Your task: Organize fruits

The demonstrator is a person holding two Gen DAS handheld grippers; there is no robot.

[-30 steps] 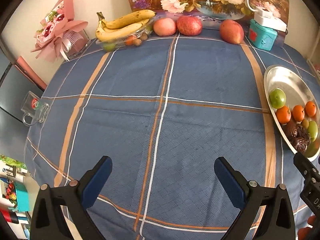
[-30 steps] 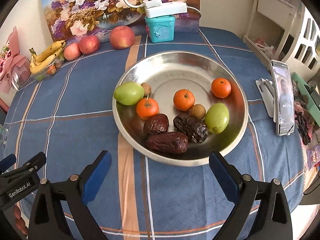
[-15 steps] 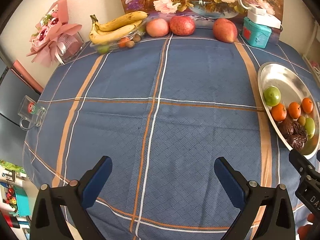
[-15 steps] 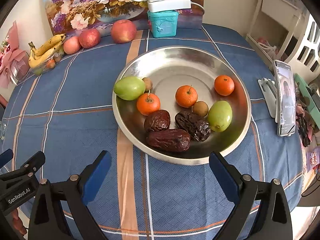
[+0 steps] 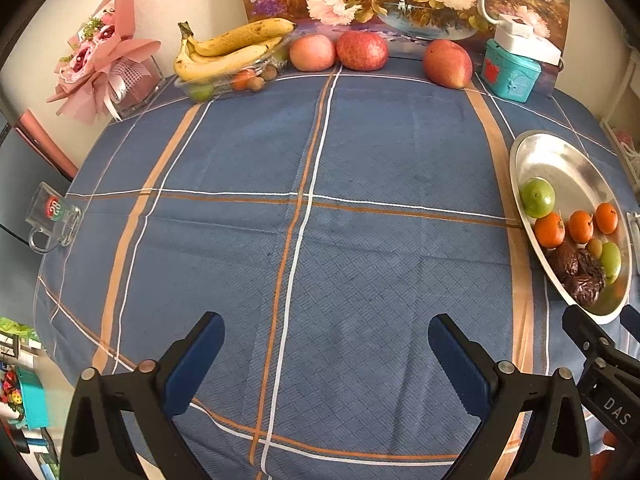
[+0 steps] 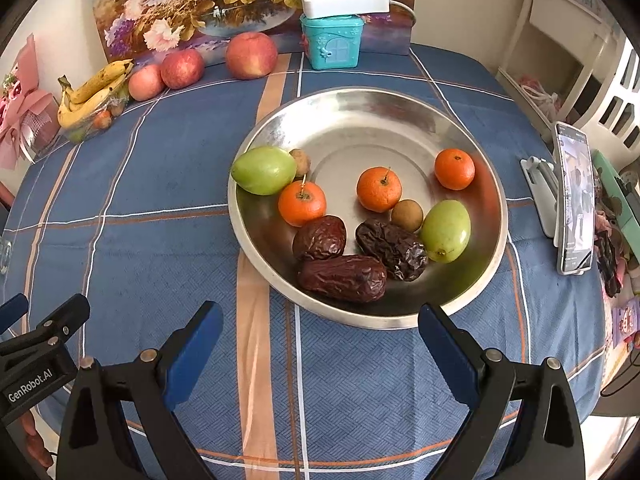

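Blue pads of my right claw (image 6: 318,356) spread wide, empty, low over cloth (image 6: 160,200) just short of plate (image 6: 492,240). My left claw (image 5: 326,364) likewise agape, over bare cloth. Nearest fruit: dates (image 6: 342,278) at near rim. Best come over rim from above, pinch one date lengthwise, gently. Beyond: oranges (image 6: 379,189), green fruit (image 6: 264,170). Far edge: apples (image 6: 251,55), bananas (image 6: 94,94). Wide open cloth to left for moving; phone (image 6: 574,200) crowds right.

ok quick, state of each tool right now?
Left tool: open, holding nothing, above the bare tablecloth.
Right tool: open, holding nothing, just short of the metal plate.
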